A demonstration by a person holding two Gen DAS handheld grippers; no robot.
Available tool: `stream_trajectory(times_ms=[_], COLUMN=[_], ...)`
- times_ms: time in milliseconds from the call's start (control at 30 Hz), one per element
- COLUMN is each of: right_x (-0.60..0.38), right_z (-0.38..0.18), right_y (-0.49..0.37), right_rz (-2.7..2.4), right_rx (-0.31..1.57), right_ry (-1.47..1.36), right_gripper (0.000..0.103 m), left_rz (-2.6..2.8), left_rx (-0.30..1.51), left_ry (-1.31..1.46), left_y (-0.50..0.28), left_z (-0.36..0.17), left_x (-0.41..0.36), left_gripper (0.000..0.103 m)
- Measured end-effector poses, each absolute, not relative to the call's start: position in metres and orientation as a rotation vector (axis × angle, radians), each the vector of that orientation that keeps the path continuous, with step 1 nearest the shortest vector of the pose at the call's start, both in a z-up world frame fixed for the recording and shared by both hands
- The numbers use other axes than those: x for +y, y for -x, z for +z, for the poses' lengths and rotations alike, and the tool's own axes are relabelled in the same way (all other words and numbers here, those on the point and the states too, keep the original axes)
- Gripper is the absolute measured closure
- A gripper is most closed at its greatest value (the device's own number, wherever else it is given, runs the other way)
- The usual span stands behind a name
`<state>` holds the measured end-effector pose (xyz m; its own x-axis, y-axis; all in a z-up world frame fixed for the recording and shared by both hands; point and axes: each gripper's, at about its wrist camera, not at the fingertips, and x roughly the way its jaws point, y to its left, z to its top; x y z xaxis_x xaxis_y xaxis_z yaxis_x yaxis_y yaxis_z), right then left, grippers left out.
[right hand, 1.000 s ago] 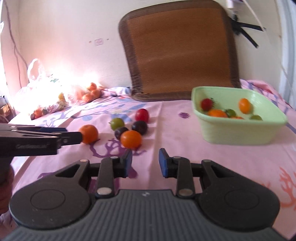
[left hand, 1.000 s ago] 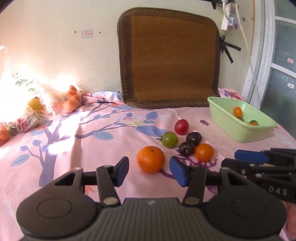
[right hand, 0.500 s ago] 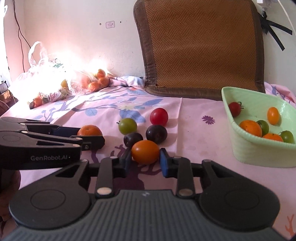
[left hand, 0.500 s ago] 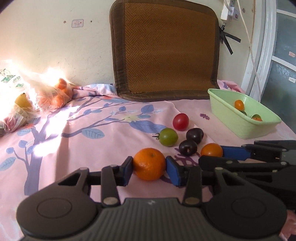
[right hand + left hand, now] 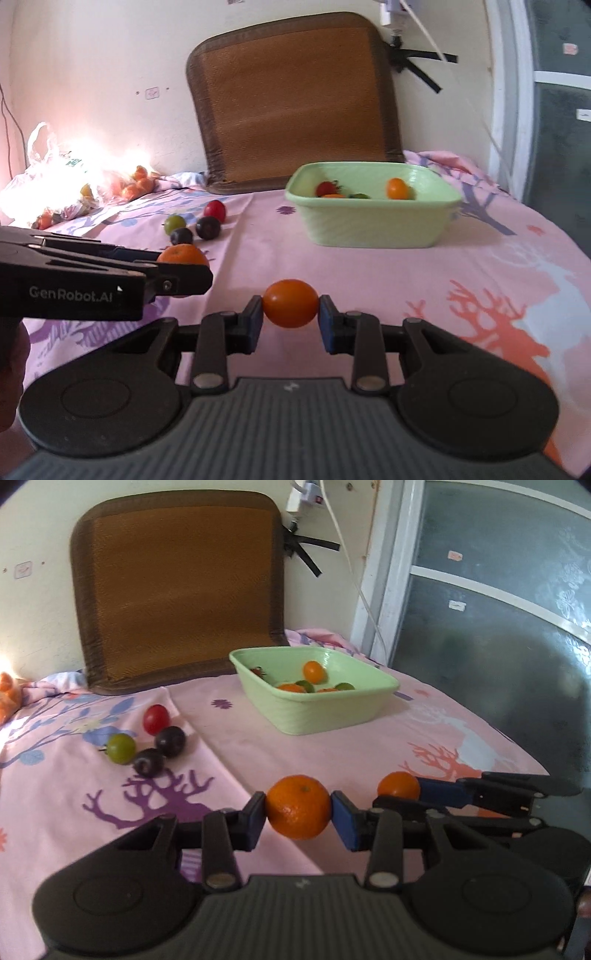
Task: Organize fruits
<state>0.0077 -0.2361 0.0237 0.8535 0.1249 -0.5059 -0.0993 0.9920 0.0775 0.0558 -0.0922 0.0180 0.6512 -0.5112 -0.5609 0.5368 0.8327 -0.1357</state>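
Note:
My left gripper (image 5: pixel 298 808) is shut on an orange mandarin (image 5: pixel 298 807) and holds it above the pink cloth. My right gripper (image 5: pixel 290 306) is shut on a smooth orange tomato (image 5: pixel 290 303), also lifted; it shows in the left wrist view (image 5: pixel 399 785) too. The green basin (image 5: pixel 373 692) stands ahead with several small fruits inside; it also shows in the right wrist view (image 5: pixel 369 229). A red tomato (image 5: pixel 156 719), a green tomato (image 5: pixel 121 748) and two dark plums (image 5: pixel 170 740) lie on the cloth to the left.
A brown woven mat (image 5: pixel 177 587) leans on the back wall. A plastic bag of fruit (image 5: pixel 66 188) lies at the far left. A glass door (image 5: pixel 498 627) and a hanging white cable (image 5: pixel 347 568) are on the right, past the table's edge.
Both grippers closed on their fruits, lifted them off the cloth and swung right toward the green basin.

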Motion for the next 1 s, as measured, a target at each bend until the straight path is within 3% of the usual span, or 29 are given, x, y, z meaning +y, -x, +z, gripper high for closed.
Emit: stream_trajectory(times_ms=[233,633,733,800,833,867,1000], right_x=[-0.269,-0.271,-0.271,-0.271,-0.270,-0.269,-0.272], right_z=[0.010,0.001,0.000,-0.001,-0.001,-0.001,0.003], right_y=[0.009,0.023,0.026,0.028,0.028,0.028,0.021], right_rz=[0.035,0.031,0.023,0.023,0.022,0.027,0.013], right_rx=[0.545,0.505,0.497,0.492,0.487,0.483,0.472], right_ry=[-0.078,-0.044,-0.042,-0.038,-0.031,-0.029,-0.054], right_gripper=[0.068,0.061,0.058,0.059,0.061,0.069,0.069], left_rz=[-0.589,-0.559,-0.559,-0.558,-0.558,-0.567,-0.603], left_rx=[0.649,0.640,0.634,0.626,0.622,0.625,0.621], left_ry=[-0.109,-0.147,-0.149,-0.153,-0.158,-0.157,-0.128], left_y=[-0.050,-0.038,-0.037,-0.038,-0.039,-0.041,-0.054], left_z=[0.003,0.003,0.002,0.002,0.002,0.003,0.015], left_x=[-0.127,-0.128,-0.128,-0.128,-0.129,-0.129,-0.131], left_gripper=[0.064,0.047,0.050,0.063,0.064,0.064,0.065])
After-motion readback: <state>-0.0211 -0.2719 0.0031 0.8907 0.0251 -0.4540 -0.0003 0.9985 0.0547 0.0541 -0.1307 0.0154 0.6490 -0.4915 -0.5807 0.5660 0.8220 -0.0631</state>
